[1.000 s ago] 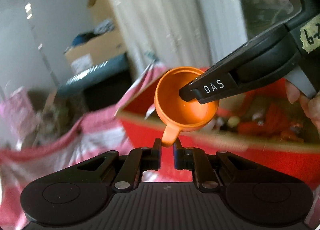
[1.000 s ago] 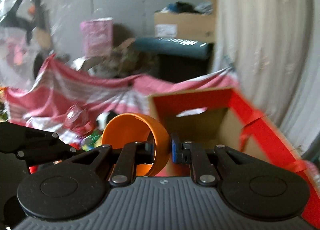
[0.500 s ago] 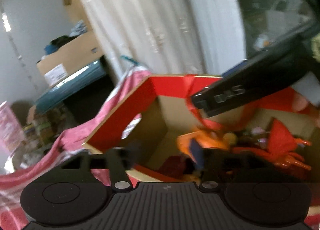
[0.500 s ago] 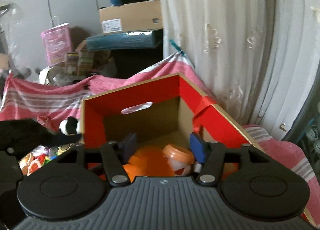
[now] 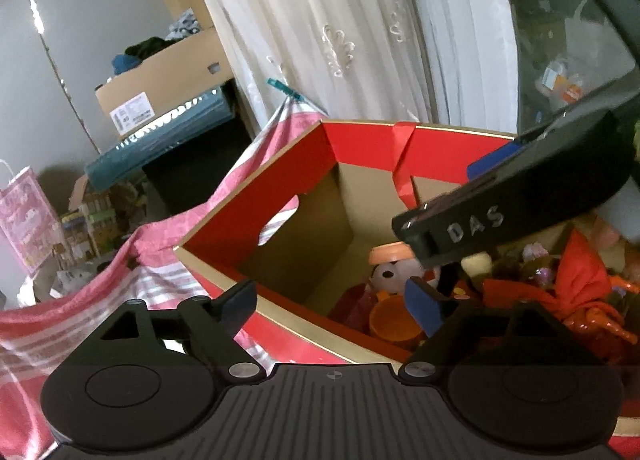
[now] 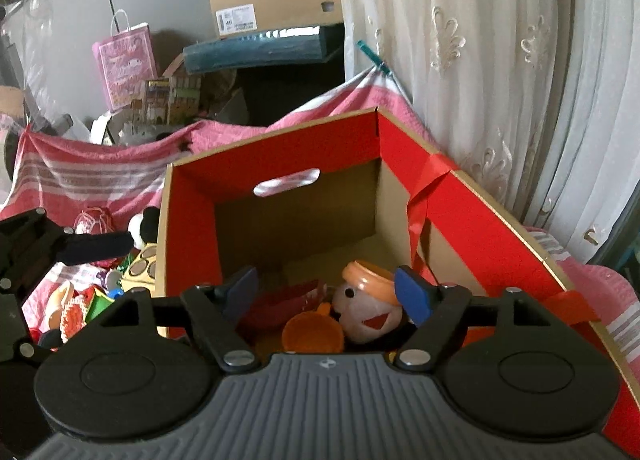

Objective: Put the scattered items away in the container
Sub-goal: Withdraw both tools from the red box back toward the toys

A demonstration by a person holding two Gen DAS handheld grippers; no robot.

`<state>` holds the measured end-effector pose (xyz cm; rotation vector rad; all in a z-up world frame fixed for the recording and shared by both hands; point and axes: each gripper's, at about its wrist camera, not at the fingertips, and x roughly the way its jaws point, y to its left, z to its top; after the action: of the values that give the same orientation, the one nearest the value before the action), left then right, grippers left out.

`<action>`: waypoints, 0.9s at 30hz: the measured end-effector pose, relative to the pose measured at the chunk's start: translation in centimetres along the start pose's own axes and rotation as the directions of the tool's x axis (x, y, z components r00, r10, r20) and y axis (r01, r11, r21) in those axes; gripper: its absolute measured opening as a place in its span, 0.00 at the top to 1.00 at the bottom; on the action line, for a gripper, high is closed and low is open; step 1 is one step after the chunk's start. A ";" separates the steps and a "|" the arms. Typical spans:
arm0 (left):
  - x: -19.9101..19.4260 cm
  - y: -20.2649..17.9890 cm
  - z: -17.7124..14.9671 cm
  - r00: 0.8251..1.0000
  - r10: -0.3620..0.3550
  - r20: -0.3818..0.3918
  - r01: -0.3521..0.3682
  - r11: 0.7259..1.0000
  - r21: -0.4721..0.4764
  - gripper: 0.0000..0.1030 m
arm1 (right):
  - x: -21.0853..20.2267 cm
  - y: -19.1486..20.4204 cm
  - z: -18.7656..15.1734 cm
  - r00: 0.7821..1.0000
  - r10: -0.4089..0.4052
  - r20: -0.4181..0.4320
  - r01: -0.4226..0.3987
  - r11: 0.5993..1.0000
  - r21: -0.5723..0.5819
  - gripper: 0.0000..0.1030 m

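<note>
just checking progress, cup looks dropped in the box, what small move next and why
Probably lift both tools back out and swing toward the toys still on the pink cloth. The orange cup lies inside the red box beside the doll head; the left tool and right tool are opening with nothing between them.

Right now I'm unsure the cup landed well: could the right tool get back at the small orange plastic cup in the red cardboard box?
Probably yes. The right tool, jaws opening and empty, hangs over the open red cardboard box, and the orange cup lies uncovered below, beside a doll head.
</note>
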<state>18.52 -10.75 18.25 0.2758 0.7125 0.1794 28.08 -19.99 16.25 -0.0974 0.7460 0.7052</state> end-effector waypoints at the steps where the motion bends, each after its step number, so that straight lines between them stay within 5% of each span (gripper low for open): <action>1: -0.1 0.0 -0.1 1.000 -0.004 0.003 0.004 1.000 -0.012 0.12 | 0.1 0.1 -0.2 1.000 -0.006 -0.010 0.006 1.000 -0.001 0.20; 13: -1.7 0.6 -2.3 0.999 -0.035 0.002 0.035 0.998 -0.058 0.11 | -0.3 1.0 -1.1 0.999 -0.039 -0.034 0.040 0.998 0.040 0.14; 27: -4.2 5.8 -5.8 0.991 0.133 -0.036 -0.135 0.987 -0.090 0.10 | -4.2 7.0 0.6 0.988 0.111 0.111 -0.106 0.993 -0.047 0.14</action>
<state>11.09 -5.27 18.43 0.2327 0.7138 0.3444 21.94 -16.77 20.49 -0.0533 0.6314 0.8233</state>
